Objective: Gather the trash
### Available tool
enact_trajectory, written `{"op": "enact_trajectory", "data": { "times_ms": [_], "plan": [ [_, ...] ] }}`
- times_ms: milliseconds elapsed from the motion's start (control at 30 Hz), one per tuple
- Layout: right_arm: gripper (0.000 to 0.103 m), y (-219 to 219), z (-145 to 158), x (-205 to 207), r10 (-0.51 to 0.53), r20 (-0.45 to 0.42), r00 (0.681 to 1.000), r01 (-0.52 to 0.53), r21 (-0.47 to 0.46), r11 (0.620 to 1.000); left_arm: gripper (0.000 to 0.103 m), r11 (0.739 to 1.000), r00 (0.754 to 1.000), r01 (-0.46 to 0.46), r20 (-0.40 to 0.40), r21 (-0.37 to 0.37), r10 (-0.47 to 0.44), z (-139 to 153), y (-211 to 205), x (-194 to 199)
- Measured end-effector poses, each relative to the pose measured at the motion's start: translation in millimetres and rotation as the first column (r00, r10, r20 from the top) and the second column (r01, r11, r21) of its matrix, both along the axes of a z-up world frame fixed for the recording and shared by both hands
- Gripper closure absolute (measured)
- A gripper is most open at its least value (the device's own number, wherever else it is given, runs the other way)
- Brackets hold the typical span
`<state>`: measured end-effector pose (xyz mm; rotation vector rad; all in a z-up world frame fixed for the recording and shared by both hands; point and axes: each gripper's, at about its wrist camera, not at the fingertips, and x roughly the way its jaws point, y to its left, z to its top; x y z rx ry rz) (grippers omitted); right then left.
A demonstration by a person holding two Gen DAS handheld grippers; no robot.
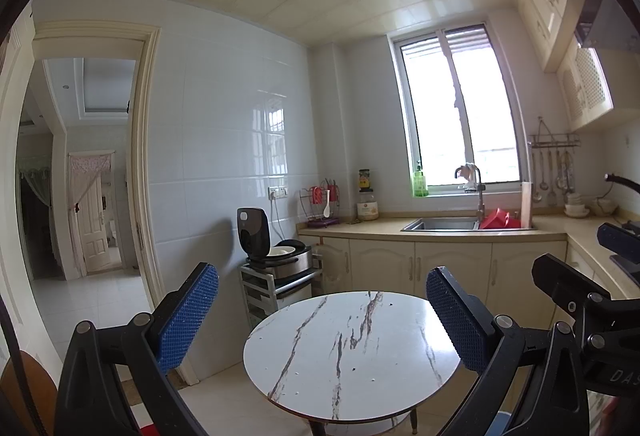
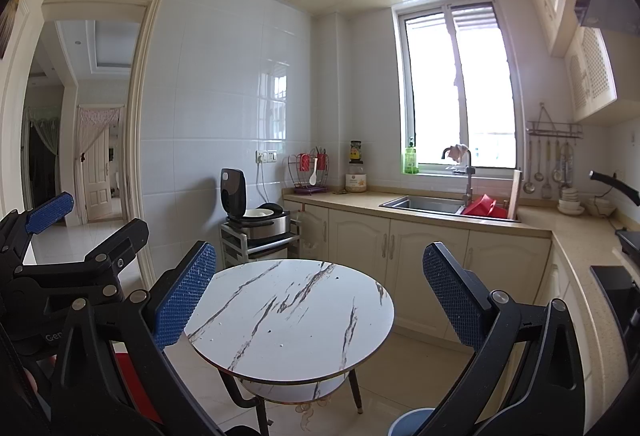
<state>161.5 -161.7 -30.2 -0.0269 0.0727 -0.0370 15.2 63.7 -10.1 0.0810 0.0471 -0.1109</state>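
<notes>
A round white marble-pattern table (image 1: pixel 352 352) stands in front of me; only tiny dark specks lie on its top, and it also shows in the right wrist view (image 2: pixel 292 320). My left gripper (image 1: pixel 320 316) is open and empty, held above the table's near side, blue pads (image 1: pixel 188 320) wide apart. My right gripper (image 2: pixel 320 296) is open and empty over the table. The left gripper also shows at the left edge of the right wrist view (image 2: pixel 52 212). A blue bin rim (image 2: pixel 412 422) shows on the floor at the bottom; a red object (image 2: pixel 128 376) sits low left.
A kitchen counter (image 1: pixel 400 232) with sink (image 1: pixel 440 224) and red items (image 1: pixel 498 220) runs along the back wall. A rice cooker (image 1: pixel 276 252) sits on a small rack left of the cabinets. A doorway (image 1: pixel 92 176) opens at left. A lower shelf (image 2: pixel 292 392) sits under the table.
</notes>
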Motion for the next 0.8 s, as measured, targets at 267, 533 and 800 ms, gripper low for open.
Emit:
{"op": "enact_trajectory", "data": {
  "times_ms": [267,533,800],
  "plan": [
    [0.000,0.3,-0.5,-0.3,-0.002,0.001,1.000,0.002,-0.001,1.000,0.001,1.000,1.000,0.001,0.000,0.002,-0.001,-0.1,1.5,0.4],
    [0.000,-0.3,-0.1,-0.4,-0.001,0.002,1.000,0.001,-0.001,1.000,0.001,1.000,1.000,0.001,0.001,0.003,-0.001,1.7,3.9,-0.1],
    [0.000,-1.4,-0.1,0.6,-0.001,0.001,1.000,0.001,-0.001,1.000,0.001,1.000,1.000,0.005,-0.001,0.003,-0.005,2.2,7.7,0.4]
  ]
}}
